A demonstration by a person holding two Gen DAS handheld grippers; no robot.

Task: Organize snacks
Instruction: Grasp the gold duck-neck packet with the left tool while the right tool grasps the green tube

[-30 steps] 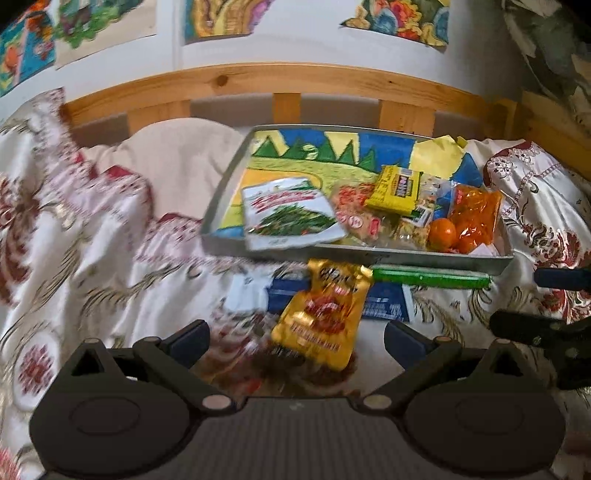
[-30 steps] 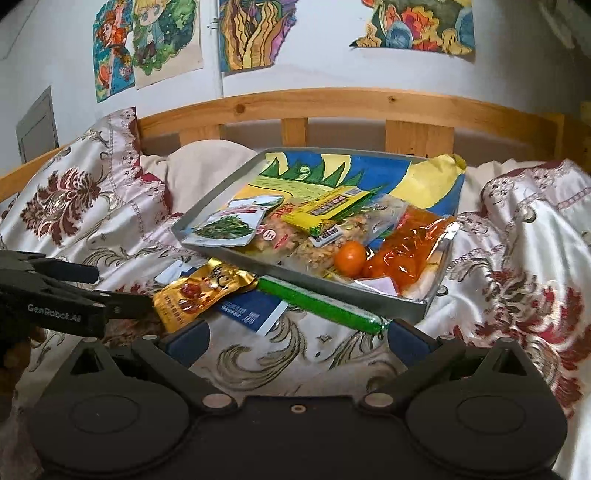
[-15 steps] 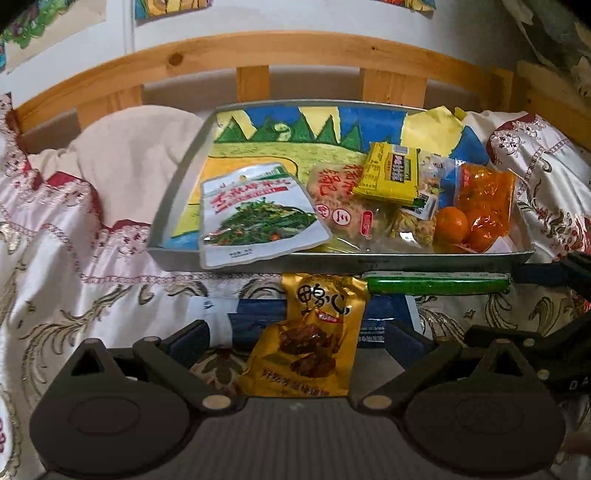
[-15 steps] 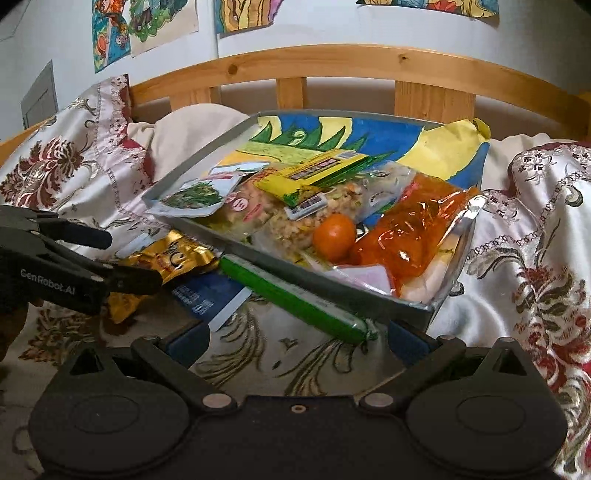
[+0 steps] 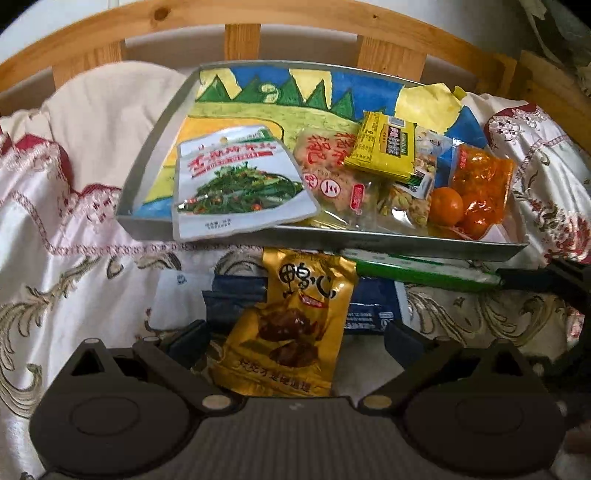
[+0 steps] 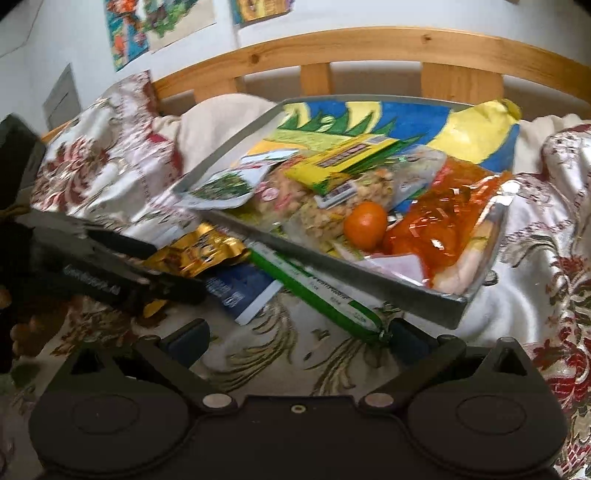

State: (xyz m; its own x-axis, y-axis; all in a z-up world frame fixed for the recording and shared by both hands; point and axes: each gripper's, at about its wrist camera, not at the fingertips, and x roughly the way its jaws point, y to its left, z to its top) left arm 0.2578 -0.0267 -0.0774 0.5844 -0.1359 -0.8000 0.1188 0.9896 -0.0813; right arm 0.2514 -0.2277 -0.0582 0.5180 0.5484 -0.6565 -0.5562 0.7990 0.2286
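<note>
A grey metal tray [image 5: 147,155] [image 6: 406,295] lined with a painted sheet sits on the bed and holds several snack packs and an orange [image 5: 446,206] [image 6: 365,225]. On the bedspread in front of it lie a gold snack pouch [image 5: 291,325] [image 6: 199,254], a green stick pack [image 5: 421,271] [image 6: 314,291] and a dark blue packet [image 5: 373,306] [image 6: 236,288]. My left gripper [image 5: 293,338] is open with the gold pouch's lower end between its fingers. My right gripper [image 6: 297,334] is open, with the green stick's near end by its right finger.
A wooden bed rail [image 5: 295,22] [image 6: 369,48] runs behind the tray below a wall with drawings. The flowered satin bedspread [image 5: 66,258] [image 6: 535,258] is rumpled around the tray. A white greens pack [image 5: 240,181] overhangs the tray's front rim.
Both grippers have moved forward and down toward the items in front of the tray. The gold pouch now lies between my left fingers; the green stick's end is at my right finger.
</note>
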